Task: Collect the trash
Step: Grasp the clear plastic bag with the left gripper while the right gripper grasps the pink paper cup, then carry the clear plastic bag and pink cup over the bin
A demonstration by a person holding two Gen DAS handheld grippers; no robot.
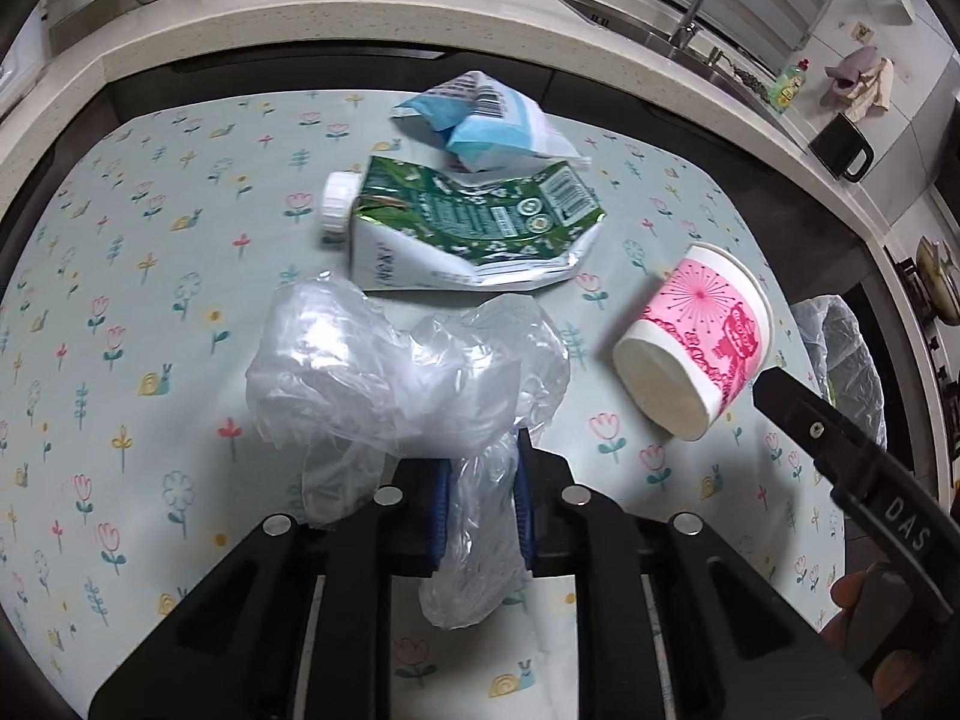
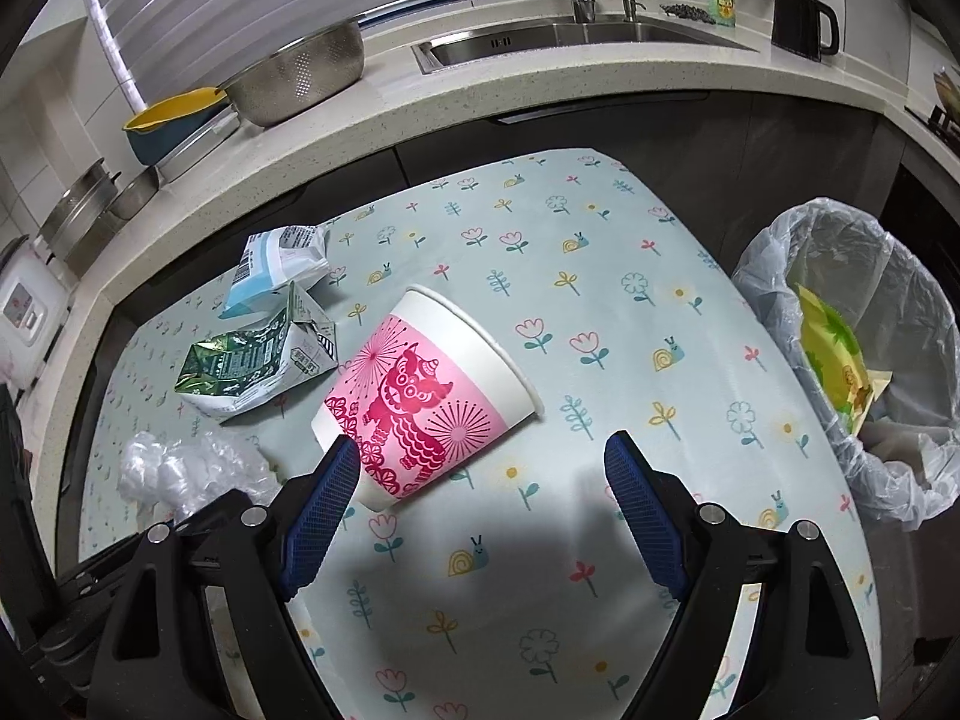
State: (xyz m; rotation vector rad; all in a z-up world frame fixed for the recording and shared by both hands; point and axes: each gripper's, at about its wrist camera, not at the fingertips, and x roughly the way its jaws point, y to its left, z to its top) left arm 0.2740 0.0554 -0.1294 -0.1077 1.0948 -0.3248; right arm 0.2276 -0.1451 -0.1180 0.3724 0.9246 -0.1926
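Observation:
My left gripper (image 1: 483, 468) is shut on a crumpled clear plastic bag (image 1: 396, 378) that rests on the flowered tablecloth (image 1: 150, 276). Beyond it lie a crushed green and white carton (image 1: 474, 228) and a blue and white wrapper (image 1: 486, 120). A pink and white paper cup (image 1: 696, 342) lies on its side to the right. My right gripper (image 2: 483, 456) is open, its left fingertip (image 2: 339, 468) beside the cup (image 2: 420, 414). The carton (image 2: 258, 360), wrapper (image 2: 279, 264) and plastic bag (image 2: 192, 468) show at the left in the right wrist view.
A bin lined with a clear bag (image 2: 858, 360) stands off the table's right edge and holds a yellow-green wrapper (image 2: 831, 354). A counter (image 2: 420, 114) with a sink (image 2: 576, 36), metal colander (image 2: 300, 72) and black mug (image 2: 801, 24) runs behind the table.

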